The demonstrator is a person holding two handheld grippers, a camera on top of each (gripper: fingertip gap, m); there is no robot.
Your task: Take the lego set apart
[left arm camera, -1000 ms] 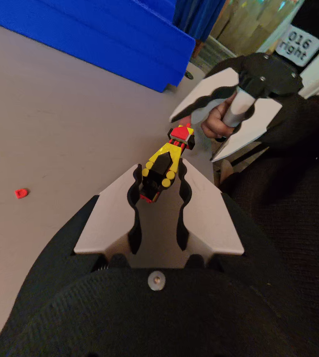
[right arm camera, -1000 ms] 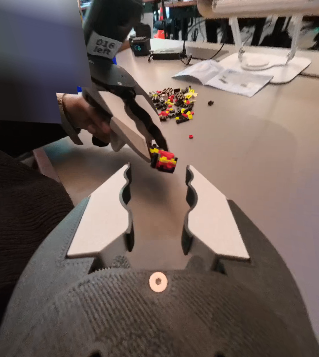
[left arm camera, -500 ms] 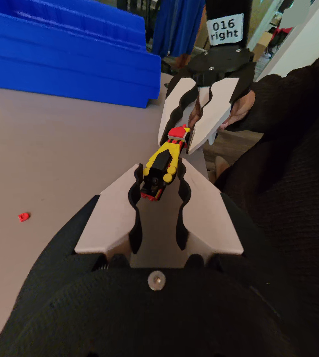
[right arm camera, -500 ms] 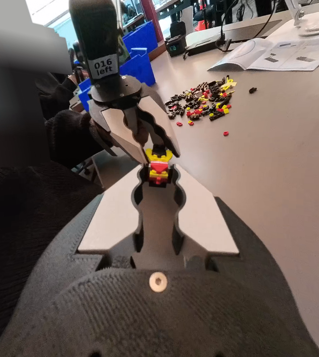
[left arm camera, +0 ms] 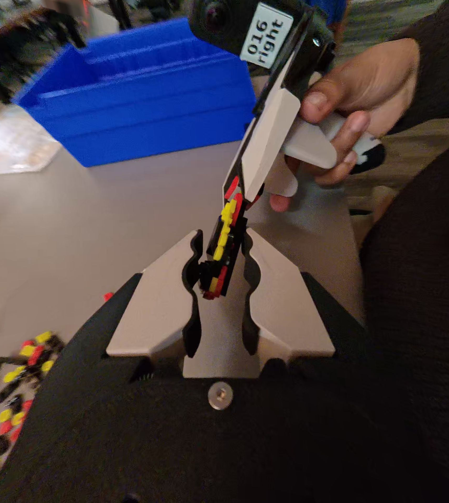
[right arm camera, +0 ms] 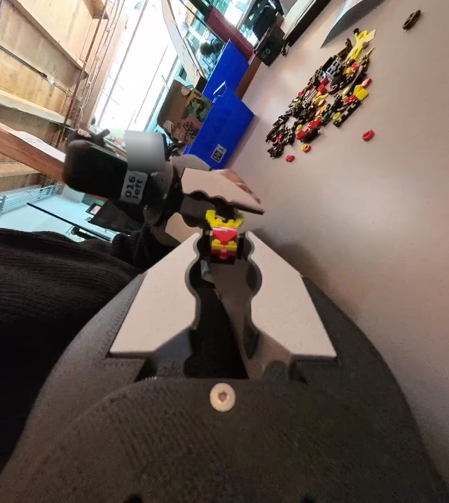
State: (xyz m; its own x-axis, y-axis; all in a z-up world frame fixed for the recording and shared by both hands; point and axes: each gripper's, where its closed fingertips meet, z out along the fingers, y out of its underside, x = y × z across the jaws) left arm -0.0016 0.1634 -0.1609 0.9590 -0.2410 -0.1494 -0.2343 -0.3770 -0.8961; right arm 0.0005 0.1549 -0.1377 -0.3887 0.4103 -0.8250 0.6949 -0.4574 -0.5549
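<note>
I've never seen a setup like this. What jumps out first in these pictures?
A small red, yellow and black lego model hangs in mid-air, pinched at its two ends by the left gripper and the right gripper. To the side, a pile of loose lego pieces lies scattered on the grey table. A bright blue bin sits on the table behind.

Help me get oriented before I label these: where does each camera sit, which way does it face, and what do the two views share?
Left wrist view: on the left tool, looking along its fingers at the lego model, the right tool, a hand and a blue bin.
Right wrist view: on the right tool, facing the left tool, loose bricks, a dark sleeve.
Shared: the model, both tools, table.
</note>
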